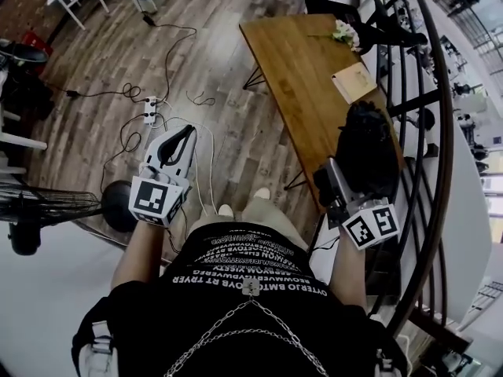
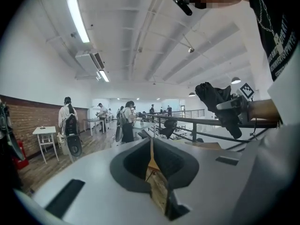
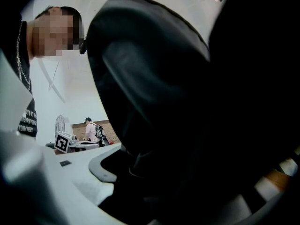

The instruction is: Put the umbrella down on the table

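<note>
A black folded umbrella (image 1: 368,144) hangs over the near end of the wooden table (image 1: 299,69), with my right gripper (image 1: 339,181) shut on its lower part. Its dark fabric (image 3: 178,102) fills most of the right gripper view and hides the jaws there. In the left gripper view the umbrella (image 2: 220,107) shows at the right, held out in that gripper. My left gripper (image 1: 182,141) hovers over the floor to the left of the table, its fingertips together and nothing between them. In its own view the left gripper (image 2: 151,142) shows only a thin slit between the jaws.
White flowers (image 1: 343,31) and a pale notebook (image 1: 354,81) lie on the table's far half. A black curved railing (image 1: 428,132) runs along the right. Cables and a power strip (image 1: 149,110) lie on the wooden floor; a fan (image 1: 31,210) stands left. Several people (image 2: 124,121) stand far off.
</note>
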`<state>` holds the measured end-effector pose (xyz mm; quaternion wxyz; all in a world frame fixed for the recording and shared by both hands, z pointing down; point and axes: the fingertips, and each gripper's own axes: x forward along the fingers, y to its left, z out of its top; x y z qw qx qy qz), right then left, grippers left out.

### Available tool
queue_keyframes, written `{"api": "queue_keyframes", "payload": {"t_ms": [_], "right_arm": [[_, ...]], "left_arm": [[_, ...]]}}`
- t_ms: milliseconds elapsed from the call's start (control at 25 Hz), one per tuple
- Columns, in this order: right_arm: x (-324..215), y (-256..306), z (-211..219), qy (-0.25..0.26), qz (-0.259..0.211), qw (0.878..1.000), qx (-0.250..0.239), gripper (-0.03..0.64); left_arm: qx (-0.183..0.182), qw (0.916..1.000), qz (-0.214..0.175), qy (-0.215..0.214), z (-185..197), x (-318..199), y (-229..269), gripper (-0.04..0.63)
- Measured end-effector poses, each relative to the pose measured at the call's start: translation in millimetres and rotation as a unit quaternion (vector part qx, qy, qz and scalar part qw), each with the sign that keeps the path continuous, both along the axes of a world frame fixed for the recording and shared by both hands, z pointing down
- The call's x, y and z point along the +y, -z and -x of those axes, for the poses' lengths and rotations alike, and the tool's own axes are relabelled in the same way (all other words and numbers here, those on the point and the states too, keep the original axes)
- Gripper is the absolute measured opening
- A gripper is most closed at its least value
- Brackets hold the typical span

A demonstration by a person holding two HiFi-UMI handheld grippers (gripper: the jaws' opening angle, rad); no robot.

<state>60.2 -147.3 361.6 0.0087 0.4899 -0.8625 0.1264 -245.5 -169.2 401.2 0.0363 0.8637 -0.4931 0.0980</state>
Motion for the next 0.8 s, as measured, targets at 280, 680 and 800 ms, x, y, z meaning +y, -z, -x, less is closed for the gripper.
{"api": "queue_keyframes", "payload": {"t_ms": [280, 680, 800], "right_arm": [[-42.6, -23.3, -42.4, -0.038, 0.011, 0.999, -0.017, 0.284], [-113.7, -29.8, -80.1, -0.042, 0.012, 0.998, -0.04, 0.284], [-135.9, -30.2, -91.0, -0.039, 0.007, 0.998, -0.041, 0.284]], "left_arm": [[-0.002, 1.0, -0.002, -0.006, -24.3, -39.7, -0.8, 0.041], [-0.005, 0.9998, -0.017, -0.008, -60.1, -117.3, 15.1, 0.041], [-0.007, 0.9997, -0.022, -0.009, -73.4, -137.6, 20.4, 0.04]]}}
